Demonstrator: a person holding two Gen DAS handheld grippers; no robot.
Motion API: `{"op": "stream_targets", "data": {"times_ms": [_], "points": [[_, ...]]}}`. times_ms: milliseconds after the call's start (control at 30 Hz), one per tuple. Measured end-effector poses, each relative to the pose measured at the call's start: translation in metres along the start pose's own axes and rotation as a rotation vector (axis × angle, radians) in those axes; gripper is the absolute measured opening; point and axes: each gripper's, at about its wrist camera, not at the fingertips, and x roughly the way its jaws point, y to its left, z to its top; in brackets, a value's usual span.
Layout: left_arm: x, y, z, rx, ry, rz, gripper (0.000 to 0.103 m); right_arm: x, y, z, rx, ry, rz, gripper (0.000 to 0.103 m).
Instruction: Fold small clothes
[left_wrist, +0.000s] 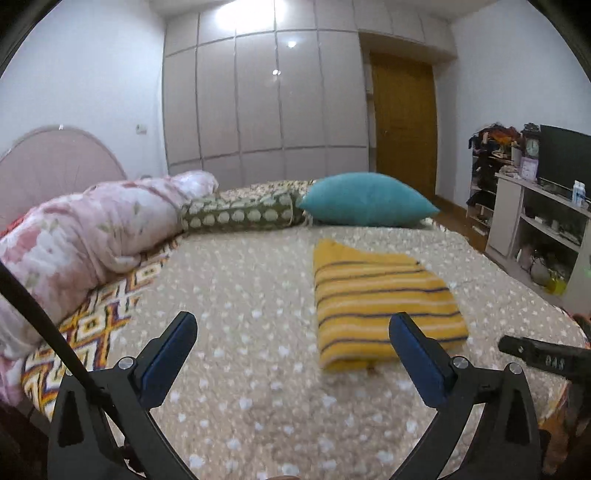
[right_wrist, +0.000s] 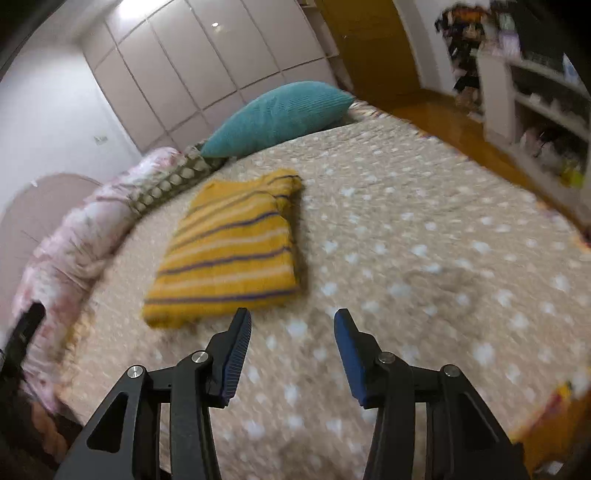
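A yellow striped garment (left_wrist: 380, 302) lies folded into a rectangle on the beige spotted bedspread (left_wrist: 240, 332). It also shows in the right wrist view (right_wrist: 229, 247). My left gripper (left_wrist: 291, 321) is open and empty, held above the bedspread, near and left of the garment's near edge. My right gripper (right_wrist: 291, 317) is open and empty, just in front of the garment's near right corner, not touching it. The right gripper's tip (left_wrist: 535, 350) shows at the right edge of the left wrist view.
A teal pillow (left_wrist: 365, 199) lies at the far side of the bed. A pink floral duvet (left_wrist: 85, 229) and a green dotted bolster (left_wrist: 240, 214) lie along the left. White shelves (left_wrist: 535, 229) and a wooden floor stand to the right.
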Motion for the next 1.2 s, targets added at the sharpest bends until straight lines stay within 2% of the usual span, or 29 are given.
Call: {"op": "stream_targets", "data": {"times_ms": [200, 333, 500, 867, 1200], "points": [[0.010, 0.014, -0.035, -0.103, 0.200, -0.017, 0.103, -0.027, 0.017, -0.037, -0.090, -0.007, -0.128, 0.068], [0.023, 0.008, -0.060, -0.099, 0.319, -0.062, 0.103, -0.022, 0.033, -0.053, -0.133, 0.006, -0.175, 0.069], [0.019, -0.008, -0.066, -0.043, 0.316, -0.078, 0.103, -0.014, 0.038, -0.057, -0.151, 0.023, -0.212, 0.069], [0.015, -0.010, -0.066, -0.040, 0.326, -0.087, 0.103, -0.012, 0.033, -0.065, -0.111, 0.021, -0.268, 0.072], [0.026, -0.016, -0.074, -0.032, 0.398, -0.154, 0.103, -0.013, 0.044, -0.072, -0.193, -0.005, -0.313, 0.077]]}}
